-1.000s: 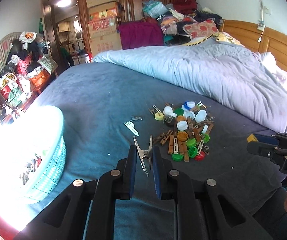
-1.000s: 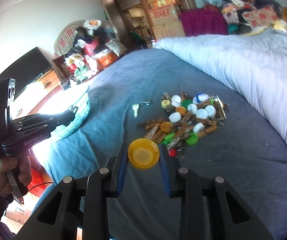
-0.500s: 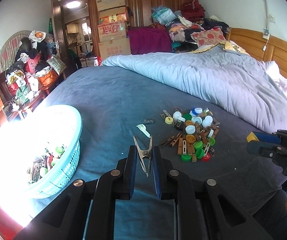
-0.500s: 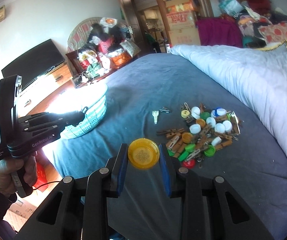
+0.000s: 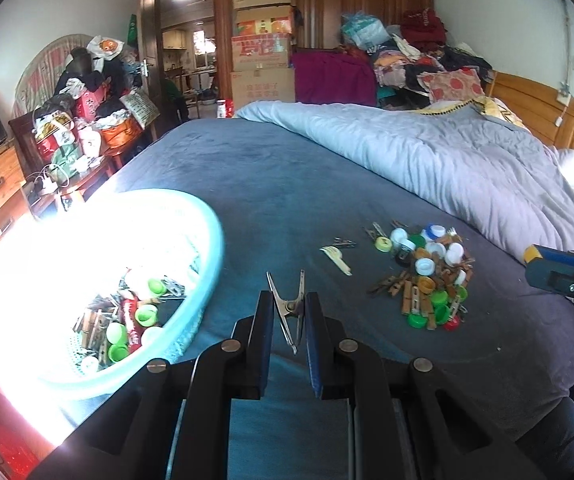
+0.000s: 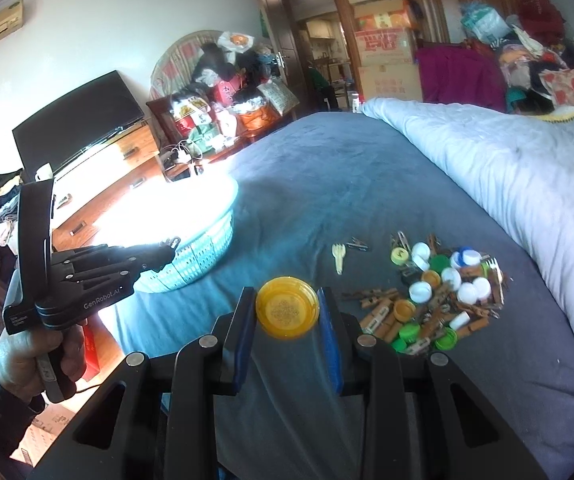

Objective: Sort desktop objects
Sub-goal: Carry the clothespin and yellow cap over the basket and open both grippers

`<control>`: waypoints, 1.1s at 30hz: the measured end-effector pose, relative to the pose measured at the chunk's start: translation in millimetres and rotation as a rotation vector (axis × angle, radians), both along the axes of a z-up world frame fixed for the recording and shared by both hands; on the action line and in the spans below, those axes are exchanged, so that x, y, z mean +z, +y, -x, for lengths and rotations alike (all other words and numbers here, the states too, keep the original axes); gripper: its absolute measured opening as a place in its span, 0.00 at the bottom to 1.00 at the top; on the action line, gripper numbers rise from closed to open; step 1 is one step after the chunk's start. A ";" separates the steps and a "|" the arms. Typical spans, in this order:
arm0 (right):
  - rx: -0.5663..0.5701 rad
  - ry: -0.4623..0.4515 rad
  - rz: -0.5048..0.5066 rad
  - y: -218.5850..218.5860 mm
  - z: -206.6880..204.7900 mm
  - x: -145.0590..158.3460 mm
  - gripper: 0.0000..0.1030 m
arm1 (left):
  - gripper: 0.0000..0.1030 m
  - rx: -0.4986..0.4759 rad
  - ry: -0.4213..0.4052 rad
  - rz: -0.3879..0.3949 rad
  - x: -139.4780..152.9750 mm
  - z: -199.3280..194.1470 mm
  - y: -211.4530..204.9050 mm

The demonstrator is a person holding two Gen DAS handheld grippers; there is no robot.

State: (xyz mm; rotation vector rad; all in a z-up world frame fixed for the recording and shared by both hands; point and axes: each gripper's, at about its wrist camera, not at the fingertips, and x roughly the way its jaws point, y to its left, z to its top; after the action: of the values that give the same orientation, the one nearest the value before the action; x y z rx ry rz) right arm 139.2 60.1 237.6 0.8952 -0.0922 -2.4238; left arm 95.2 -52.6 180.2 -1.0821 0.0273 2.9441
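My left gripper point(image 5: 288, 305) is shut on a metal clip point(image 5: 289, 307), held above the blue bedcover just right of the turquoise basket point(image 5: 207, 224). The basket holds caps and pegs, and sun glare washes out its far side. My right gripper point(image 6: 287, 305) is shut on a yellow cap point(image 6: 287, 312), its hollow side facing the camera. A pile of bottle caps and wooden clothes pegs point(image 5: 431, 276) lies on the bed to the right, also seen as the pile point(image 6: 439, 292) in the right wrist view. The left gripper point(image 6: 167, 246) appears there near the basket point(image 6: 207, 248).
A small pale fork point(image 5: 339, 258) and a loose metal clip point(image 5: 343, 243) lie between basket and pile. A light blue duvet point(image 5: 447, 168) is bunched along the far right. A cluttered dresser and a TV point(image 6: 79, 120) stand left of the bed.
Both grippers have drawn back and swung left toward the basket with their loads. The basket now fills more of the left wrist view and its contents show.
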 end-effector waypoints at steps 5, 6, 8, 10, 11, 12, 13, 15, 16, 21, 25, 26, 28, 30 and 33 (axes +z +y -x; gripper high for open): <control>0.034 0.017 0.001 -24.0 19.6 14.2 0.28 | 0.15 0.048 0.010 0.010 7.6 13.3 -36.8; 0.041 0.021 0.003 -29.4 23.9 18.0 0.28 | 0.15 0.059 0.009 0.013 8.4 15.9 -44.3; 0.055 0.027 0.014 -40.0 33.6 26.2 0.28 | 0.15 0.085 0.009 0.021 10.5 22.2 -61.8; 0.068 0.035 0.021 -50.9 43.1 34.4 0.28 | 0.15 0.113 0.007 0.021 12.3 28.2 -81.1; 0.075 0.038 0.022 -56.5 48.3 38.5 0.28 | 0.15 0.130 0.006 0.020 13.6 30.6 -91.8; 0.085 0.040 0.021 -63.3 54.4 43.1 0.28 | 0.16 0.145 0.005 0.021 14.7 32.3 -101.0; 0.094 0.040 0.019 -69.8 60.3 46.6 0.28 | 0.15 0.160 0.004 0.021 15.3 34.4 -110.7; 0.114 0.042 0.016 -84.0 70.8 54.0 0.28 | 0.15 0.184 0.001 0.020 17.0 37.5 -129.2; 0.122 0.045 0.013 -91.4 76.4 57.1 0.28 | 0.15 0.195 -0.001 0.021 17.3 39.0 -137.2; 0.178 0.056 -0.005 -129.7 101.6 70.9 0.28 | 0.15 0.241 -0.014 0.015 16.4 45.2 -174.1; 0.222 0.045 -0.006 -160.0 119.5 78.1 0.28 | 0.15 0.267 -0.025 0.003 13.8 52.2 -193.7; 0.232 0.043 -0.011 -167.9 124.6 79.5 0.28 | 0.16 0.272 -0.027 -0.001 13.8 53.7 -198.8; 0.253 0.028 -0.013 -181.4 132.9 80.7 0.28 | 0.15 0.284 -0.030 -0.006 14.5 55.4 -208.9; 0.267 0.016 -0.014 -193.2 141.3 80.7 0.28 | 0.15 0.293 -0.038 -0.013 14.5 58.0 -215.7; 0.283 0.007 -0.020 -207.9 149.6 79.4 0.29 | 0.16 0.296 -0.045 -0.018 13.9 61.5 -222.8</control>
State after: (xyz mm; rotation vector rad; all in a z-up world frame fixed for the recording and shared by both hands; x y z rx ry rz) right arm -10.4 -147.8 317.0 0.8466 0.0580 -2.1674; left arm 33.7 -275.4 194.1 -1.2499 -0.1755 3.1657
